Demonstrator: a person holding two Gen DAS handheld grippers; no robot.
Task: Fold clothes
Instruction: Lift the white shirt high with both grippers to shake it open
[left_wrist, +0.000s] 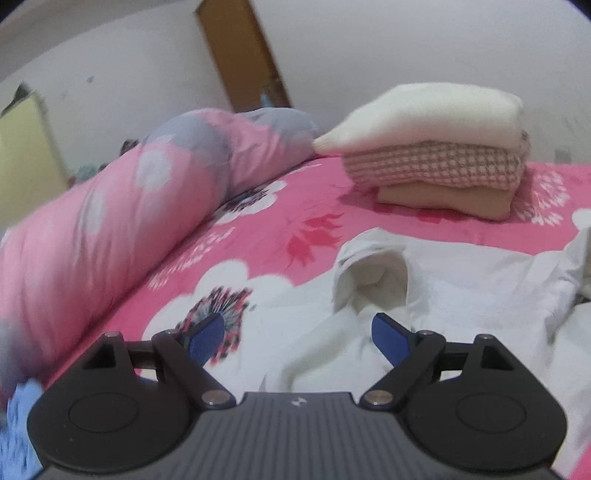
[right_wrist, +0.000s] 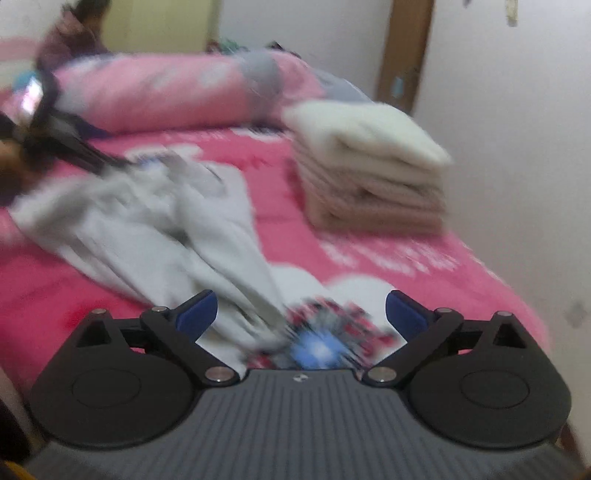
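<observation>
Both grippers are standing wide apart, holding nothing. White hooded garment (left_wrist: 424, 295) is lying rumpled on the pink floral bed (left_wrist: 258, 229), near the folded stack (left_wrist: 436, 147). Left gripper (left_wrist: 299, 341) is hovering over the hood, right gripper (right_wrist: 301, 314) at the hem end. Imo: flatten fabric first, then pinch edges w/ both pads & fold evenly

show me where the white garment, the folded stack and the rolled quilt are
White garment (left_wrist: 461, 280): left wrist view, on its flat body.
Folded stack (left_wrist: 436, 166): left wrist view, on the checked middle layer.
Rolled quilt (left_wrist: 110, 221): left wrist view, on its pink side.
</observation>
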